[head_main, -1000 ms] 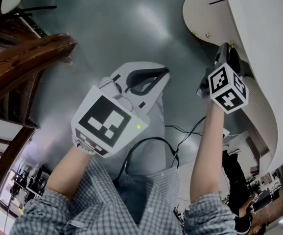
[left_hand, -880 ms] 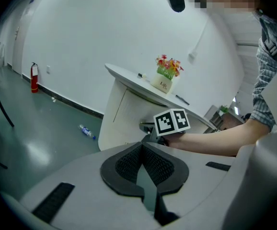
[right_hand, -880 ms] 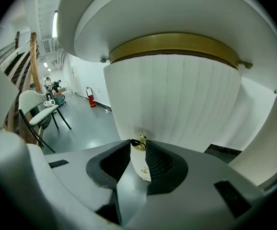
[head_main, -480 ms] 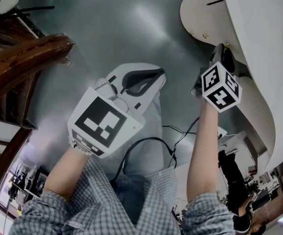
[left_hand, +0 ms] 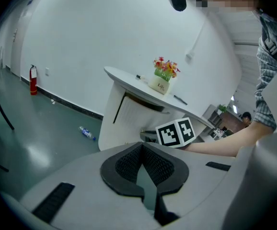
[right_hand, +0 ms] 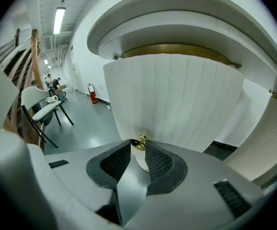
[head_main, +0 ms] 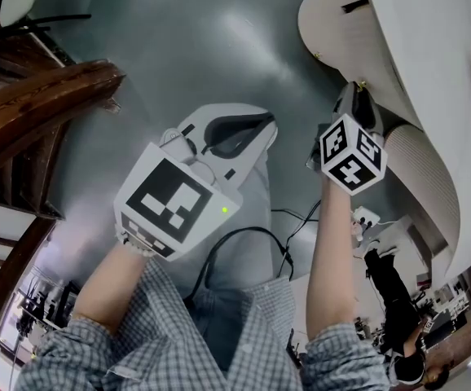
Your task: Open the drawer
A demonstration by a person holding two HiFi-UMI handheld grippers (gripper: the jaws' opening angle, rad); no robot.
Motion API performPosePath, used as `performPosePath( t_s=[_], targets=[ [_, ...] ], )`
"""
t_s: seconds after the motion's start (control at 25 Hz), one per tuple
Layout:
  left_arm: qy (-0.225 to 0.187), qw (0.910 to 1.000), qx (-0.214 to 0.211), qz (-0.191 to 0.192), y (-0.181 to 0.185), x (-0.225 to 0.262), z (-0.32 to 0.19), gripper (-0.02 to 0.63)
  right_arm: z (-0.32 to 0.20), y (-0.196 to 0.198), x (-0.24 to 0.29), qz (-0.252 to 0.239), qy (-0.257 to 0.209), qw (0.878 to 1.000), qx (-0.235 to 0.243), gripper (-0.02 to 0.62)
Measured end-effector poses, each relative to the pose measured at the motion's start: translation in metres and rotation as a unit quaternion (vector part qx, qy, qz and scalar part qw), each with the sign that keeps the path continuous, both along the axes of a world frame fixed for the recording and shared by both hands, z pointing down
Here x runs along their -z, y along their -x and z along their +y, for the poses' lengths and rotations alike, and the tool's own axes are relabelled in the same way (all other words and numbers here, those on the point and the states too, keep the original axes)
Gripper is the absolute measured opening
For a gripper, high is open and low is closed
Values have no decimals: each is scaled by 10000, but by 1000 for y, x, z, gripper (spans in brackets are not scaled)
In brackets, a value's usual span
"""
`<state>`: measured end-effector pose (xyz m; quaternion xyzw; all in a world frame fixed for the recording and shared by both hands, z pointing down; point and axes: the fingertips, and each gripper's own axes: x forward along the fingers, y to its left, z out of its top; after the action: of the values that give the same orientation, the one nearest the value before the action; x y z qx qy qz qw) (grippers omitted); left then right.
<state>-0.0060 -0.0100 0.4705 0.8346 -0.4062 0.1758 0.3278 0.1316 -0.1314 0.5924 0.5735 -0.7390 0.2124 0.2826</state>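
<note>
Drawer (right_hand: 177, 99), with its curved, ribbed white front, fills the right gripper view from ten to two o'clock, under the round desk top (right_hand: 191, 13). Your right gripper (right_hand: 137, 148) is clenched on the small brass knob (right_hand: 139, 141), which is pinched only at the very tips of the pads. That hold looks shallow, so pull slowly and straight toward yourself, along the knob's stem and without twisting, or it may slip out.

Your left gripper (left_hand: 141, 150) hangs near the centre of the head view, its jaws pressed together on nothing. Hold it clear of the drawer's path. Cables (head_main: 252, 231) trail over the floor at six o'clock, below your arms. In the left gripper view, a plastic bottle (left_hand: 86, 133) lies on the floor at nine o'clock, beside the desk base. A flower pot (left_hand: 163, 83) stands on the desk top.
</note>
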Motion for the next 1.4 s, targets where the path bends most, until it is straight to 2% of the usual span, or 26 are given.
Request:
performPosePath(
  t_s=[0.48, 0.8, 1.4],
  targets=[
    [-69, 9999, -102, -30, 5, 12, 7, 5, 46, 12, -4, 46, 288, 9992, 275, 86],
    [-90, 9998, -176, -33, 17, 17, 11, 5, 75, 28, -6, 15, 437, 9988, 220, 86],
    [-124, 9997, -183, -74, 22, 24, 9, 4, 115, 34, -7, 53, 644, 9976, 235, 86]
  ],
)
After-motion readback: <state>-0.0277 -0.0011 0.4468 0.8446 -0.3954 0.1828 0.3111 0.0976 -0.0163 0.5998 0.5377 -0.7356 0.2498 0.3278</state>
